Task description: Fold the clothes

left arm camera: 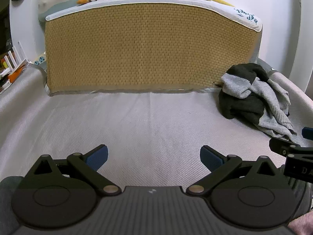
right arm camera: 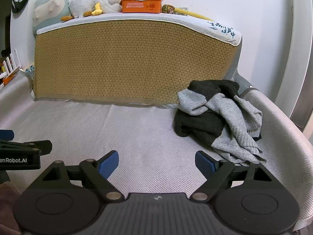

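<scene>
A: Where is the heap of clothes [right arm camera: 217, 121]?

B: On the mat [right arm camera: 137, 137], far right, just before the upright mattress [right arm camera: 133, 62]; the mattress stands behind the mat, against the wall.

A: And on top of the mattress?

B: A box [right arm camera: 141, 1] in the middle; a plush toy [right arm camera: 92, 2] left of it; a cushion [right arm camera: 49, 5] farther left.
</scene>
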`<action>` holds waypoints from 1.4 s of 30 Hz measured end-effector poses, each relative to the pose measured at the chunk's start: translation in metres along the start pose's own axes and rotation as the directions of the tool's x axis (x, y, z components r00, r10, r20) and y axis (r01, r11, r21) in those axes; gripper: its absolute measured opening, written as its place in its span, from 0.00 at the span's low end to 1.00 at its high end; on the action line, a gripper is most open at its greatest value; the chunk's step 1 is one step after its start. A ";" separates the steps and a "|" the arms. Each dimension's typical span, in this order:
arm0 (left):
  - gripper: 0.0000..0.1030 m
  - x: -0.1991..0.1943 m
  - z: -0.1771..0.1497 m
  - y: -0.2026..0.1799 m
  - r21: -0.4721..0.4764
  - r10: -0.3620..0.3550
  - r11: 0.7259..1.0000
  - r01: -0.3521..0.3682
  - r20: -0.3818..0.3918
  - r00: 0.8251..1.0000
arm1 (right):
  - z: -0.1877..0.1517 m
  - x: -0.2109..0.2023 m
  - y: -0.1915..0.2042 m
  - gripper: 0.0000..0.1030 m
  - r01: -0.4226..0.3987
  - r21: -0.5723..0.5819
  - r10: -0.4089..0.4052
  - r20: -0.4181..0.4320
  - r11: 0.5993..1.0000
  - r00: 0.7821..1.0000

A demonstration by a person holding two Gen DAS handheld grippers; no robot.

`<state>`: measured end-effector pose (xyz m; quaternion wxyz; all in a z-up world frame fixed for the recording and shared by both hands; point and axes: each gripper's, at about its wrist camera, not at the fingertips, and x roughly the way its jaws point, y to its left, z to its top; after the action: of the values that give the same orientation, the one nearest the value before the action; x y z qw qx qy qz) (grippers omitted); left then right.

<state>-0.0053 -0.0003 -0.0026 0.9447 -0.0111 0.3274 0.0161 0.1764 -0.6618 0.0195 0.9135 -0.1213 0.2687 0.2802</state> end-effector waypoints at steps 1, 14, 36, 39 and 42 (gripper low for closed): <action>1.00 0.000 0.000 0.000 -0.002 0.001 1.000 -0.001 0.000 1.000 | 0.000 0.000 0.000 0.86 -0.001 0.001 0.001 0.000 1.000 1.000; 1.00 0.001 0.001 0.002 0.007 0.010 1.000 -0.010 0.003 1.000 | 0.002 0.005 -0.001 0.82 -0.011 0.008 0.011 -0.002 1.000 1.000; 0.95 0.036 0.041 0.005 0.018 -0.055 0.998 0.054 0.034 0.998 | 0.028 0.054 -0.044 0.76 0.071 0.050 -0.074 0.046 0.996 0.996; 0.93 0.044 0.047 0.003 0.007 -0.062 0.998 0.062 0.049 0.997 | 0.032 0.070 -0.055 0.73 0.097 0.046 -0.099 0.051 0.994 0.994; 0.91 0.054 0.053 0.002 0.005 -0.065 0.998 0.064 0.058 0.996 | 0.035 0.088 -0.068 0.72 0.129 0.035 -0.131 0.057 0.991 0.990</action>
<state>0.0699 0.0045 0.0056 0.9538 -0.0199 0.2993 -0.0145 0.2919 -0.6651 0.0037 0.9391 -0.1161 0.2376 0.2194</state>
